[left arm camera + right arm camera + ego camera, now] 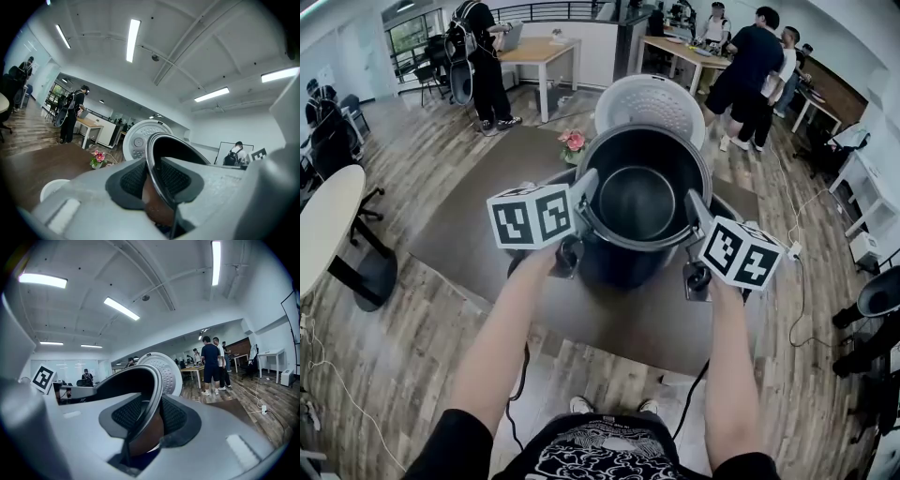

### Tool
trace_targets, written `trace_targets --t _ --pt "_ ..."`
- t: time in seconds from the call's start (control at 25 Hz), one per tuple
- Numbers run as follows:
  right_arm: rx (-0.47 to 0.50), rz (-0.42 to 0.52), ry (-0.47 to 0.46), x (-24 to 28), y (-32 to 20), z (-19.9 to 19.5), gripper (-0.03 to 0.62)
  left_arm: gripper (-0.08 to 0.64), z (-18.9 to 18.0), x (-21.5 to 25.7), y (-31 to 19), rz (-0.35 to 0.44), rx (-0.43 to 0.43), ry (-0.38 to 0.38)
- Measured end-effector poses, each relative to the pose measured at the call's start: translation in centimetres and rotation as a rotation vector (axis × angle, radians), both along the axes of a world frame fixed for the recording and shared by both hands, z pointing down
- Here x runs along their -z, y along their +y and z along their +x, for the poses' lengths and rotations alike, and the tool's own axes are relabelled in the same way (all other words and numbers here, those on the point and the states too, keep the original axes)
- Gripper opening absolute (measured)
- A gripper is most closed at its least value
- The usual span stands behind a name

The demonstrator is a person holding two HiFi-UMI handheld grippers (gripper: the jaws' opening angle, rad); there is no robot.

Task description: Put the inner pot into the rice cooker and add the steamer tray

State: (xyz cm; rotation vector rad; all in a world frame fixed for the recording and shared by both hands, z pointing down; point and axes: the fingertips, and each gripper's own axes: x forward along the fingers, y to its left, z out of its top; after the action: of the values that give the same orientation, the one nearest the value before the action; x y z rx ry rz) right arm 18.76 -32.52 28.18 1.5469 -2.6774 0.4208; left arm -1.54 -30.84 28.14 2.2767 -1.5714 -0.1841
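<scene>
There is one dark round metal inner pot (639, 199), and two grippers hold it, one on each side. The left gripper (585, 199) has the left part of the rim and the right gripper (697, 217) has the right part, so the pot hangs between them with its open mouth up.

In the left gripper view the thin rim of the pot (180, 151) passes between the two black ribbed pads (132, 180), which press on it from the inside and the outside. The right gripper view shows the same: its pads (127, 414) are closed on the rim of the pot (133, 383). Both grippers are therefore clamped on the pot and neither is free.

Under the pot stands one dark blue rice cooker (614, 267). The pot is over its opening, but I cannot tell if its bottom is already inside. The cooker's one white round lid (649, 105), with a dotted inner plate, stands open just behind the pot.

The cooker is on one brown table (469, 220). One small bunch of pink flowers (573, 141) stands on the table, near the lid at its left. Several persons stand well apart in the room behind.
</scene>
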Motion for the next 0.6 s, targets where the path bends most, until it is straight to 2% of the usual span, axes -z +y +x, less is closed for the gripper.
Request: trace_targets --t 0.24,0.6 --pt "0.001 -0.024 -0.006 -1.2 -0.9 -2.2 0.127 0.092 -2.2 -0.8 -1.1 -0.014 -0.001 -0.004" --pt "0.003 -0.07 0.011 -3.9 -3.1 -2.2 0.129 0.092 -2.1 -3.6 -2.9 -0.064 0.005 0.007"
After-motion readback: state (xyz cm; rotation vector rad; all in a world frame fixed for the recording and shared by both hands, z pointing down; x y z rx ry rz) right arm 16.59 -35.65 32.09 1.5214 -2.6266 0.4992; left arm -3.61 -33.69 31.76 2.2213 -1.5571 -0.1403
